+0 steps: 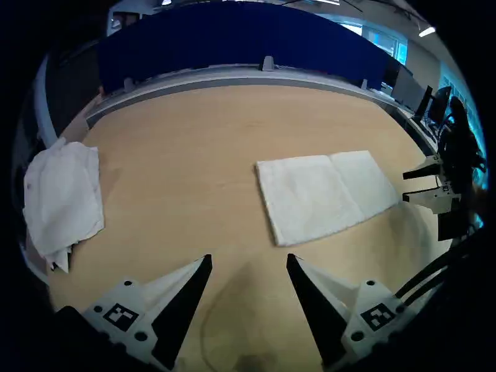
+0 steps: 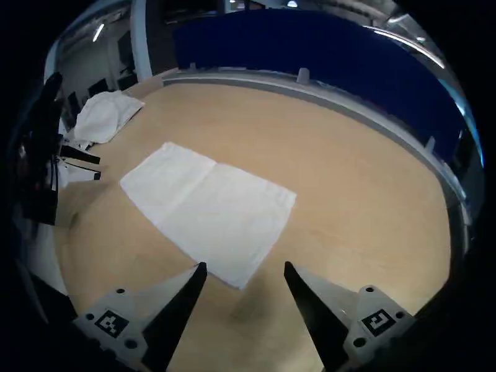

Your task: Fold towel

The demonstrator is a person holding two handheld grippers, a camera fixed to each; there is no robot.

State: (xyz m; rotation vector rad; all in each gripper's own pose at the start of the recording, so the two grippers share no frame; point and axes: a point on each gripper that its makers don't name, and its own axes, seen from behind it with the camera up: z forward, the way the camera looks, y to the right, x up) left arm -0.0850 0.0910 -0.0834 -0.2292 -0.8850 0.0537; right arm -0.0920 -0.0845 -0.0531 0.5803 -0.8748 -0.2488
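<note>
Both grippers stand open and empty. From the left gripper point(image 1: 248, 273), the folded towel point(image 1: 325, 195) lies flat on the table point(image 1: 186, 155) at 2 o'clock, well ahead; the right gripper point(image 2: 243, 276) has the towel's corner just before its fingertips. In the left gripper view, the dark shape point(image 1: 459, 142) at 3 o'clock is hard to make out.

A light wooden surface point(image 1: 204, 142) carries a white towel point(image 1: 325, 193), which lies flat near its middle as a neat rectangle with one crease running across it. Well apart from it, at the surface's edge, lies a rumpled white cloth point(image 1: 62, 198).
</note>
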